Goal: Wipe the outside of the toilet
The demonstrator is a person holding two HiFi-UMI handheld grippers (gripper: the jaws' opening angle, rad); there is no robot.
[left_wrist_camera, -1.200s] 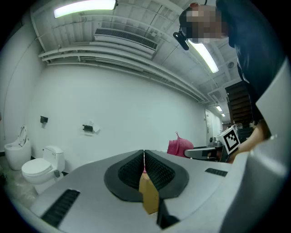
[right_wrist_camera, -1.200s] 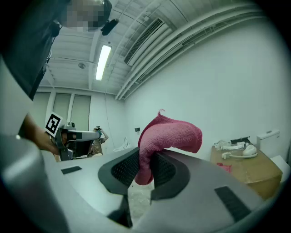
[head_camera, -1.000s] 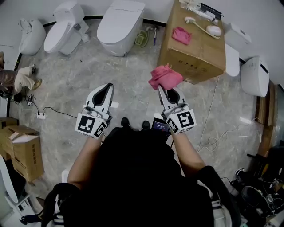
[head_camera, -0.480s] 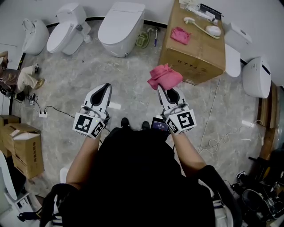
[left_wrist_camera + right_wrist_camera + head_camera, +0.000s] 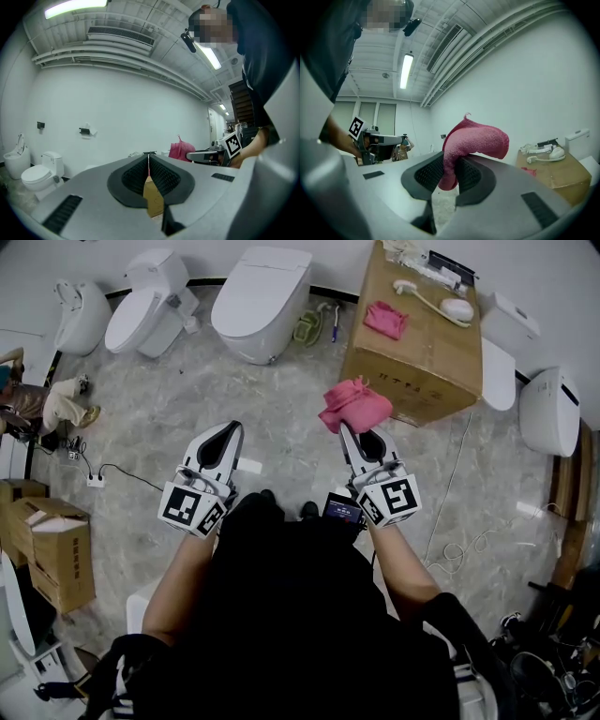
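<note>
Right tool point(image 5: 351, 430) is clamped on a pink cloth point(image 5: 353, 404). The cloth is pinched low and bunches up over the jaw tips, so a wad faces forward, probably kept that way for wiping. Left tool point(image 5: 224, 433) has its jaws together with nothing in them. It is held level beside the right one at about 10 o'clock, likely just parked.

The likely target is the toilet point(image 5: 261, 301) at 12 o'clock, against the far wall with its lid down. It is well apart from both tools and wiping has not started. A second toilet point(image 5: 145, 310) stands at 11 o'clock, and more toilets line the far left and right edges.

A box point(image 5: 422, 343) at 1 o'clock sits just past the cloth, with its near corner close to the right tool's line forward. It carries a spare cloth point(image 5: 385, 319).

The floor point(image 5: 281, 399) between tools and toilet looks open, so straight ahead, slightly left, seems the free path. A cable point(image 5: 127, 472) lies at 9 o'clock and another trails at 3 o'clock, both off that line. The toilet's right side, toward the box, looks tighter than its left.
</note>
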